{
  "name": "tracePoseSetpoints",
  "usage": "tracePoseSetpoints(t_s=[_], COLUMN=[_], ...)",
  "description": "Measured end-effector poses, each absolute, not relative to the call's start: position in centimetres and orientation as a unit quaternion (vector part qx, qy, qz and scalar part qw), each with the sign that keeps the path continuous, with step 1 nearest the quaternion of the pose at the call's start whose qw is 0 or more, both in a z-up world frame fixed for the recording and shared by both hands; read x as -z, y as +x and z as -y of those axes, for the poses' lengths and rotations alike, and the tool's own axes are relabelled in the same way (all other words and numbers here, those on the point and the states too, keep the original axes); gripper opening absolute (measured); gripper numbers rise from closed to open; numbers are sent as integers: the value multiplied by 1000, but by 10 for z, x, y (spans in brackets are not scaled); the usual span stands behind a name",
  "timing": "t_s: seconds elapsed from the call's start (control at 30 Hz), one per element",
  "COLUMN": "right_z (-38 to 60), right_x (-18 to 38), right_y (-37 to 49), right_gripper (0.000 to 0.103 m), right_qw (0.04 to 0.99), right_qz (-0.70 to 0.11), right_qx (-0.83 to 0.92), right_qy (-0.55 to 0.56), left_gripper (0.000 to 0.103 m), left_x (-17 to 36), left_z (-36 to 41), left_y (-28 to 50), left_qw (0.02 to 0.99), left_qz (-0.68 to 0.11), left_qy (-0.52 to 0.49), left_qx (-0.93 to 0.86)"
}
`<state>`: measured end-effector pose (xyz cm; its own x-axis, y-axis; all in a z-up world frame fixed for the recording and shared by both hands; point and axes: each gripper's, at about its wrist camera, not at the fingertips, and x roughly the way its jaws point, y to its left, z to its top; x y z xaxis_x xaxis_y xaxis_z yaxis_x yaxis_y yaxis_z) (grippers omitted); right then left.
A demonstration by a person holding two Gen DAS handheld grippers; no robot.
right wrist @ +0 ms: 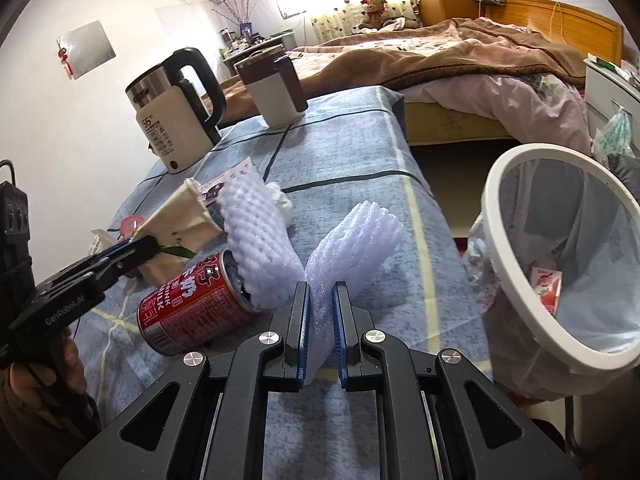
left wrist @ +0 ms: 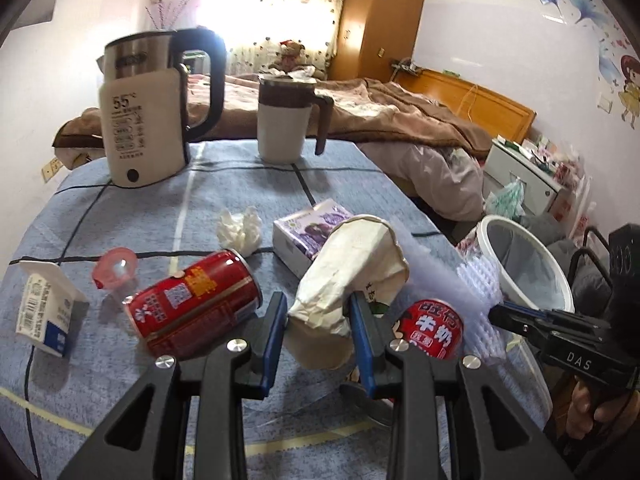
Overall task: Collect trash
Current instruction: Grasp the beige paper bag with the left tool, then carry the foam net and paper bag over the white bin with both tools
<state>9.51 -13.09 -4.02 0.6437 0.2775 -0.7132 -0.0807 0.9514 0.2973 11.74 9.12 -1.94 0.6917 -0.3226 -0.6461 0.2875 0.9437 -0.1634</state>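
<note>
Crumpled paper and white foam netting, each pinched in a hand-held gripper above a blue tablecloth.

Left gripper [left wrist: 319,316] has its jaws closed on a crushed paper cup [left wrist: 352,264], lifted just over the table [left wrist: 248,184]; right gripper [right wrist: 322,320] is squeezed nearly shut on a strip of foam netting [right wrist: 352,240], which fans out past its tips. Beside them lie a red can [left wrist: 196,300], a second red can [right wrist: 192,308] with more netting tucked at its mouth, a tissue [left wrist: 240,228], a small carton [left wrist: 44,312] and a purple box [left wrist: 308,232]. A white bin [right wrist: 516,280], lined with a bag, stands just off the table's right edge. Likely risks: the soft netting could slip free, or snag the nearby can and drag it off the table.
</note>
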Motion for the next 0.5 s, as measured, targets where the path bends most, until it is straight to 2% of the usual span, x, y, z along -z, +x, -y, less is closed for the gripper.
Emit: tracePoseSetpoints(t_s=[0.27,0.5], right_z=[146,165], right_x=[23,4], right_y=[81,70], right_gripper=[11,11], right_qw=[910,920], right_qz=[-385,-360], right_qx=[-95,-91], right_qy=[120,126], left_gripper=[33,34], left_x=[1,-17], left_z=[-88,-57], left_y=[108,99], left_qw=[927,928], left_qz=[-335,-322], left_qy=[-45,-24], left_qx=[165,187])
